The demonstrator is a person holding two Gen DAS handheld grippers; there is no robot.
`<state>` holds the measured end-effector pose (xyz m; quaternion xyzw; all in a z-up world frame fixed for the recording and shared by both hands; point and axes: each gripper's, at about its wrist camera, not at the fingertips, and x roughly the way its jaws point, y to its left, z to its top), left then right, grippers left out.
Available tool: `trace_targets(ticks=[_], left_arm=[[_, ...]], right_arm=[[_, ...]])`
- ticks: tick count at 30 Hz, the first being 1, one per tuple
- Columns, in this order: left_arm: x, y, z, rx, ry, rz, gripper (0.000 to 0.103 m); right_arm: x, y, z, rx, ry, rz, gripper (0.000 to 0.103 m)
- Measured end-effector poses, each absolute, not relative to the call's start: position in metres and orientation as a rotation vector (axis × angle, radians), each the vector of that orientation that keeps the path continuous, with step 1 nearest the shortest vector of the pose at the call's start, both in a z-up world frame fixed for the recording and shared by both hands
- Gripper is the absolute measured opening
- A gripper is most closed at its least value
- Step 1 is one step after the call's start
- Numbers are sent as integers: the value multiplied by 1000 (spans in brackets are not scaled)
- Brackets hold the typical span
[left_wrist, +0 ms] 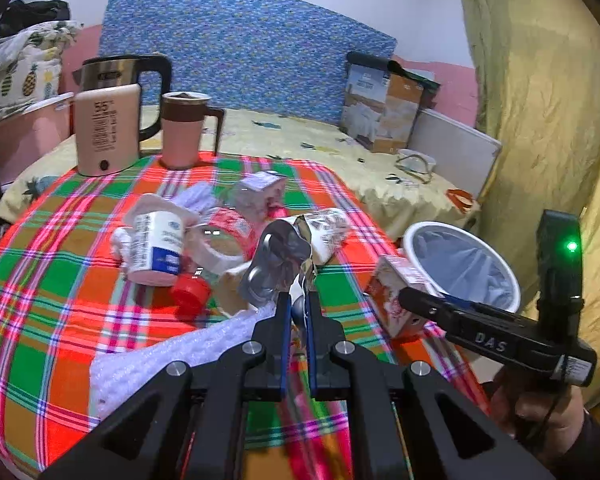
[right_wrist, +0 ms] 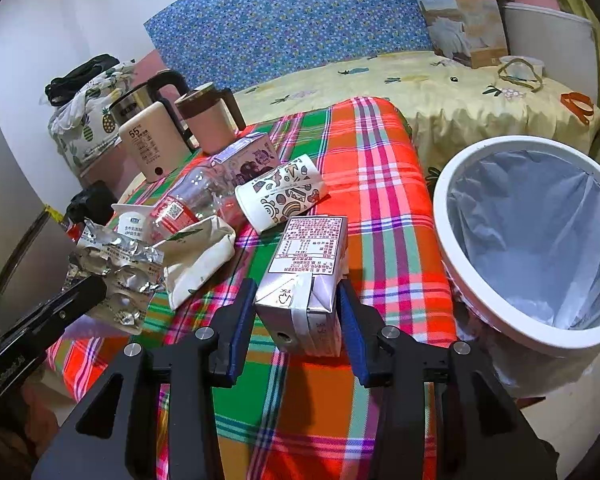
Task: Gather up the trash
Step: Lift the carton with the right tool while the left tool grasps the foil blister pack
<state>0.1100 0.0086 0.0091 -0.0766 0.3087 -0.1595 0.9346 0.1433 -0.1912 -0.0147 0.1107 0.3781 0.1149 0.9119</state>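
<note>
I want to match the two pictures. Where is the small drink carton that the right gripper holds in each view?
Left wrist: drink carton at right of centre, beside the white bin.
Right wrist: drink carton at lower centre, between the right gripper fingers.
Shared landmark: the white bin.

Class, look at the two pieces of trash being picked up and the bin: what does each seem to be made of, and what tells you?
Blister pack: shiny silver foil, probably over plastic; it is crinkled and mirror-bright.
Carton: coated paperboard, seemingly; folded seams, printed label, slight sheen.
Bin: likely white plastic with a smooth matte rim, lined with a thin, wrinkled, translucent bag.
</note>
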Motion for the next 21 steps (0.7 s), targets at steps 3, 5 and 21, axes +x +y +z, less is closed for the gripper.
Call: trace_targets(ticks=[3,5,21], left_arm=[[109,-1,9,-130,636,-346,7],[106,-6,11,-107,621,-357,7],[98,-20,-13,-115,727,-429,12]], right_arm=[[140,-195,-14,234,773,239,43],[139,-197,-14,236,774,241,43],[131,-203,-17,240,778,236,43]])
